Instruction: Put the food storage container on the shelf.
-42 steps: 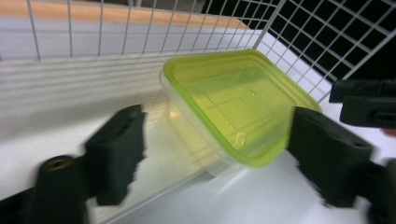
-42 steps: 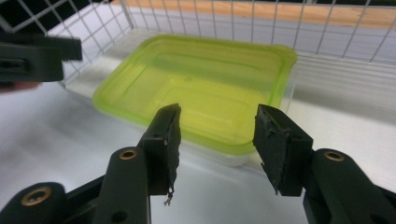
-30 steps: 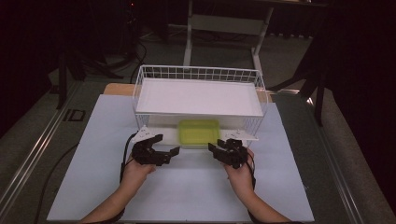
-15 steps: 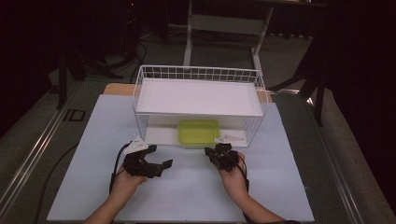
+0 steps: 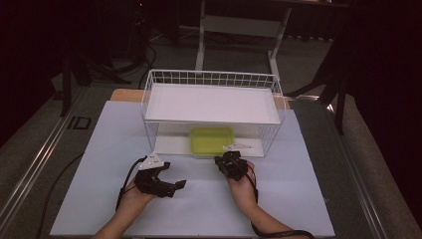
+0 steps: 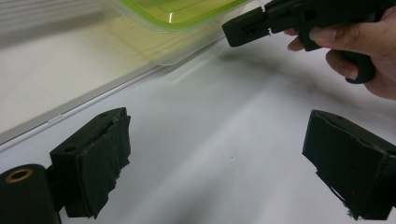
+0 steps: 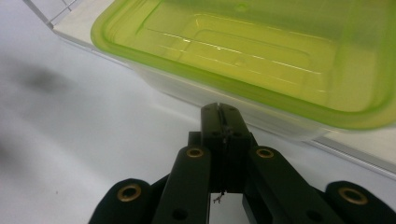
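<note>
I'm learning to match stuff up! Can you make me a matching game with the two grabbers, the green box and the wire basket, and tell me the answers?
Things:
1. left gripper
2. right gripper
3. green-lidded box
4. wire basket

States or places:
A. white, at the far side of the table
B. jaws shut, nothing between them
C. on the low shelf under the basket's white board
D. jaws wide open

Pairs: 1-D, 2-B, 3-C, 4-A

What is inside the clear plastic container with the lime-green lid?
Nothing can be made out through the translucent lime-green lid of the clear plastic container; the lid's tint hides any contents there may be.
</note>
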Action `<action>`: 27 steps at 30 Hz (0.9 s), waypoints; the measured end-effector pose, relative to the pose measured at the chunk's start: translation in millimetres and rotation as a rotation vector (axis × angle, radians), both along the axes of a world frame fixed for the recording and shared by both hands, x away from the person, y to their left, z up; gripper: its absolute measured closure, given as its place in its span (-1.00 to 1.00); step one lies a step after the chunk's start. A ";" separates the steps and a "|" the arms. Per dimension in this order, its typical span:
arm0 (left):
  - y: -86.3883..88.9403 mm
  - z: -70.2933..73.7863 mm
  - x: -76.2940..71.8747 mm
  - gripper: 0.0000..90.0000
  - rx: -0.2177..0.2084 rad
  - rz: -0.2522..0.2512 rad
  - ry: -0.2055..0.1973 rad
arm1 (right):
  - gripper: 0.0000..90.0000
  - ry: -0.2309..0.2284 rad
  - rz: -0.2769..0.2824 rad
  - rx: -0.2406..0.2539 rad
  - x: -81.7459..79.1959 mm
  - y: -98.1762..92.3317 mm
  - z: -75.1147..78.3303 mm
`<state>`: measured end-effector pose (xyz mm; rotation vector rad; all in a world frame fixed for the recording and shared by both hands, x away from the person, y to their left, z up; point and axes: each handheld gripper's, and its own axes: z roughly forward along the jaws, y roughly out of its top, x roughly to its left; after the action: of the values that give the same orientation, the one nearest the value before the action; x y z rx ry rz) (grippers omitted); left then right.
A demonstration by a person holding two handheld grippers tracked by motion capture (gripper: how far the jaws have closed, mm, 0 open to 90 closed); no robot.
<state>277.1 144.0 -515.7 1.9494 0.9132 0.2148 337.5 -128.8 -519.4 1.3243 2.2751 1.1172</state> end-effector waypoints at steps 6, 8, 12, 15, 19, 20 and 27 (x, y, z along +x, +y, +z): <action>0.4 -3.3 -0.2 -0.81 0.007 0.005 -0.007 | 1.00 0.002 0.002 0.000 8.5 10.5 -4.5; 1.5 -3.6 0.1 -0.81 0.001 0.015 -0.008 | 1.00 -0.011 -0.004 -0.010 12.6 13.4 -4.5; 2.7 -2.5 -0.2 -0.81 -0.004 0.021 -0.016 | 1.00 -0.016 -0.020 -0.006 19.0 13.8 -4.7; 3.4 -2.3 -0.5 -0.81 -0.002 0.022 -0.019 | 1.00 -0.022 -0.032 0.004 26.2 15.1 -5.7; 3.9 -2.6 -0.4 -0.81 -0.001 0.022 -0.019 | 1.00 -0.021 -0.039 0.010 31.8 17.6 -7.1; 3.8 -2.8 -0.4 -0.81 0.000 0.023 -0.020 | 1.00 -0.022 -0.040 0.009 33.4 18.9 -7.4; 4.6 -3.4 -0.8 -0.81 -0.004 0.021 -0.011 | 1.00 -0.028 -0.048 0.004 45.3 24.4 -7.4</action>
<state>276.3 148.6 -519.1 1.9332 0.9267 0.2359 382.7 -104.4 -526.8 1.3488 2.2104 1.1175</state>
